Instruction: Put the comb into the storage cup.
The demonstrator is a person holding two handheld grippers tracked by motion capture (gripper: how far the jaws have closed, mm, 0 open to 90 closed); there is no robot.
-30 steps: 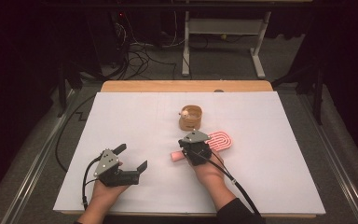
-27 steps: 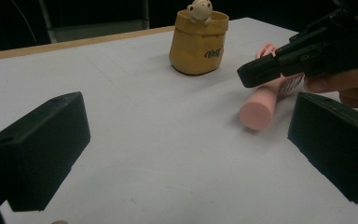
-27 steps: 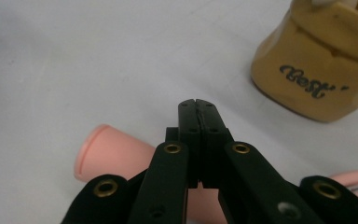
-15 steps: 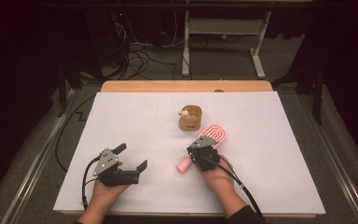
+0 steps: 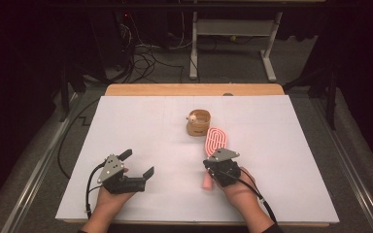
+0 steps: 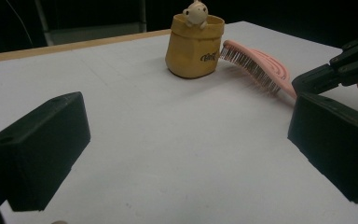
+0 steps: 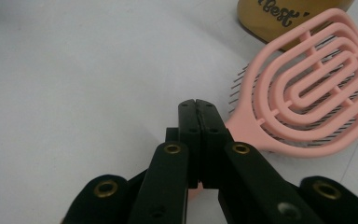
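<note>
From the high view, you are resting both hands near the front edge of the white table (image 5: 141,121). Your left gripper (image 5: 136,167) is sitting toward the front left corner with its jaws spread wide and nothing between them. Your right gripper (image 5: 213,167) is lying over the handle of the pink brush (image 5: 216,141), right of centre, and the handle's end is poking out at the gripper's near side. The brush head is pointing toward the far edge, just beside a tan cup (image 5: 197,123) standing near the table's middle.

In the left gripper view, your two black jaws are standing far apart over bare table (image 6: 158,140). The cup (image 6: 194,44) is upright ahead, with a small pale figure perched on its rim and dark writing on its side that is too small to read. The brush (image 6: 256,65) is lying bristles down with its head touching or almost touching the cup.

In the right gripper view, your jaws are pressed together directly over the brush (image 7: 307,93) handle; whether they are pinching it I cannot tell. The cup (image 7: 279,16) at the top is showing the letters "Best".
</note>
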